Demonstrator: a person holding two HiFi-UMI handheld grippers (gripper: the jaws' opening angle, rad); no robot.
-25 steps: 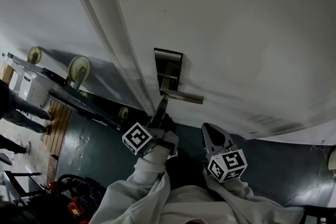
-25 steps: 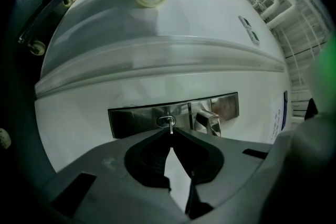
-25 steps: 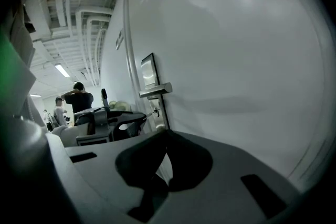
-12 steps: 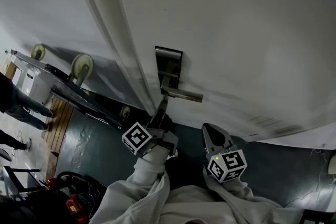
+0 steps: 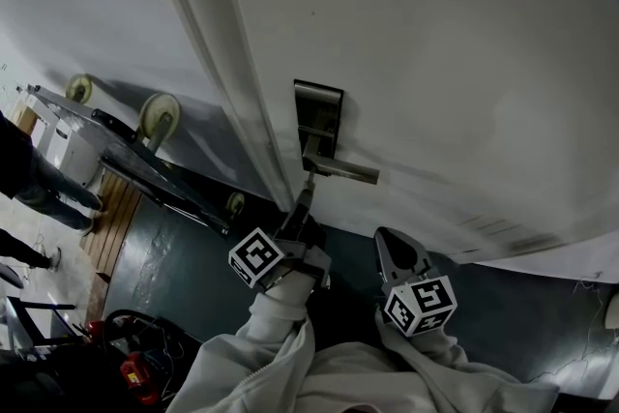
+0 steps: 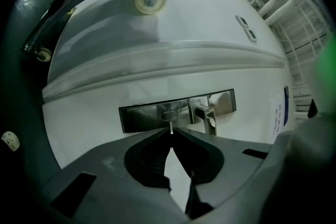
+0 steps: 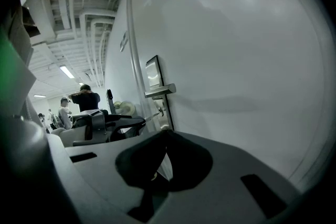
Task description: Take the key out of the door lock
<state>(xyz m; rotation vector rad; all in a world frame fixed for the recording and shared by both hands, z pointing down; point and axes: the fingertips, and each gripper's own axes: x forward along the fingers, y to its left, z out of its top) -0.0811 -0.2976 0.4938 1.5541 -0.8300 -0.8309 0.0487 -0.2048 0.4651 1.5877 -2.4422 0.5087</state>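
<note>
Gripping key (image 6: 170,124) with left tool (image 6: 171,132), clenched at its tips. Seemingly not yet out of door lock (image 6: 142,117), at 12 o'clock. Grasp done, pull-out left. Holding right tool (image 7: 165,132) closed on nothing.

**Head view.** Dim and underexposed, with a cool grey cast. Diffuse light falls on the white door (image 5: 455,44). The door handle (image 5: 340,171) throws a faint, soft-edged shadow onto it, and the cart wheels (image 5: 158,116) cast broad shadows on the wall (image 5: 97,14). The floor (image 5: 174,276) sinks almost to black.

**Left gripper view.** Strong fisheye bending of straight lines, black vignette at the corners, and a green flare at the right edge. The steel lock plate (image 6: 152,115) gives dull reflections, and the key (image 6: 171,126) is sharp.

**Right gripper view.** Same distortion and vignette, with a green flare at the left edge. Ceiling strip lights (image 7: 65,71) glow at left, and a soft sheen lies on the door.
</note>
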